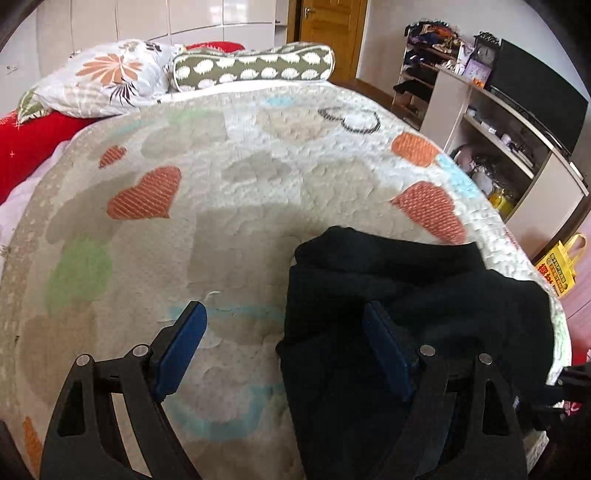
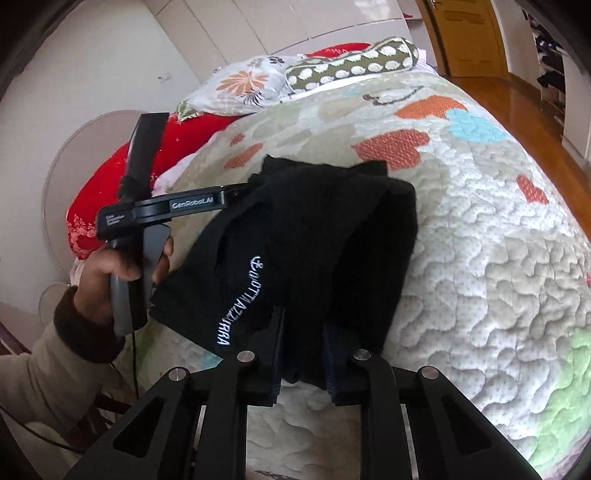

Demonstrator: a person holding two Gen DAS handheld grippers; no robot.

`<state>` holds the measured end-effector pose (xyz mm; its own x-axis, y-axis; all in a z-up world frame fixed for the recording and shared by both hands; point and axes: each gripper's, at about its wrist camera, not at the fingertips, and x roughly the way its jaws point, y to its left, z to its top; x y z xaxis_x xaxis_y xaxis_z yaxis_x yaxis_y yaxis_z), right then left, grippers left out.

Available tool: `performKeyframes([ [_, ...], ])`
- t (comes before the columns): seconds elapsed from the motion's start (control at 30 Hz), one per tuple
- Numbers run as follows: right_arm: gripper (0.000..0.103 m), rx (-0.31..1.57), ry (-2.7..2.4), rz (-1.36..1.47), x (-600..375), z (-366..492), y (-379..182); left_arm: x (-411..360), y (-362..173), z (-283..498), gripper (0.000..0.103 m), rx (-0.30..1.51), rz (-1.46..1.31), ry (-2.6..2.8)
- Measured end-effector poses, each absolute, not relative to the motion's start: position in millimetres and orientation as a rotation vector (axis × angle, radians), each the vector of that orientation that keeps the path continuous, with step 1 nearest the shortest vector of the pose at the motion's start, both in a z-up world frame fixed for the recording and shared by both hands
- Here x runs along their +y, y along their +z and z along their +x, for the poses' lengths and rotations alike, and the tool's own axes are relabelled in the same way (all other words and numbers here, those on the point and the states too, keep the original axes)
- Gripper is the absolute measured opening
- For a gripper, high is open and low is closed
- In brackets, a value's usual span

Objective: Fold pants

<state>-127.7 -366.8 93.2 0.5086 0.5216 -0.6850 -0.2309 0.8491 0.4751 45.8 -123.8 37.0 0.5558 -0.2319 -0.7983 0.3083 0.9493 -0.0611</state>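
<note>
A: What's the surface here?

B: A bed [image 1: 236, 206] under a quilted cover printed with orange hearts and pale green and blue patches, in a bedroom with white wardrobe fronts behind it.

A: Start close in. What does the right tool [image 2: 303, 354] have?

B: It's clamped on the near edge of the black pants [image 2: 317, 236]. From the right wrist view the cloth sits pinched between its two pads at about 6 o'clock and spreads away toward 12, folded into a thick bundle on the quilt. White lettering runs down the fabric at about 7 o'clock of the bundle.

A: And the left tool [image 1: 282, 339]?

B: Spread wide, gripping nothing. In its own view one blue pad is over bare quilt at 7 o'clock; the other pad is over the pants at 5 o'clock. The pants' left edge lies between them, unpinched.

A: Can you see the person?

B: A hand [image 2: 110, 273] in a beige sleeve with a dark cuff grips the left tool's handle, at 9 o'clock in the right wrist view, just beside the pants.

A: Farther back?

B: At the head of the bed, a floral pillow [image 1: 107, 77] and an olive bolster [image 1: 255, 66] with white spots, a red blanket [image 1: 29, 144] at 10 o'clock. Beyond, a wooden door [image 1: 328, 22] at 12, open shelves [image 1: 495, 136] with clutter at 2.
</note>
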Motion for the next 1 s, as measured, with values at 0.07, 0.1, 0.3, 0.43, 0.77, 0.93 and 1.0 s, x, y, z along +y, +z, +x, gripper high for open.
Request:
performKeyframes([
  [0.07,0.017,0.932,0.465,0.352,-368,-126,95,-125,34,48,0.087,0.930,0.085,-0.315],
  [0.1,0.018,0.933,0.465,0.347,-368,-125,96,-124,34,48,0.087,0.935,0.076,-0.316],
  [0.3,0.023,0.879,0.414,0.332,-373,-126,125,-113,55,37,0.086,0.902,0.071,-0.309],
  [0.43,0.035,0.838,0.405,0.315,-367,-123,140,-108,76,20,0.086,0.858,0.036,-0.321],
  [0.77,0.045,0.864,0.352,0.271,-351,-98,128,-126,91,-18,0.086,0.811,0.068,-0.357],
  [0.93,0.045,0.894,0.311,0.267,-353,-83,114,-132,87,-27,0.087,0.814,0.071,-0.359],
  [1.0,0.045,0.901,0.308,0.272,-353,-78,109,-133,85,-28,0.087,0.822,0.062,-0.363],
])
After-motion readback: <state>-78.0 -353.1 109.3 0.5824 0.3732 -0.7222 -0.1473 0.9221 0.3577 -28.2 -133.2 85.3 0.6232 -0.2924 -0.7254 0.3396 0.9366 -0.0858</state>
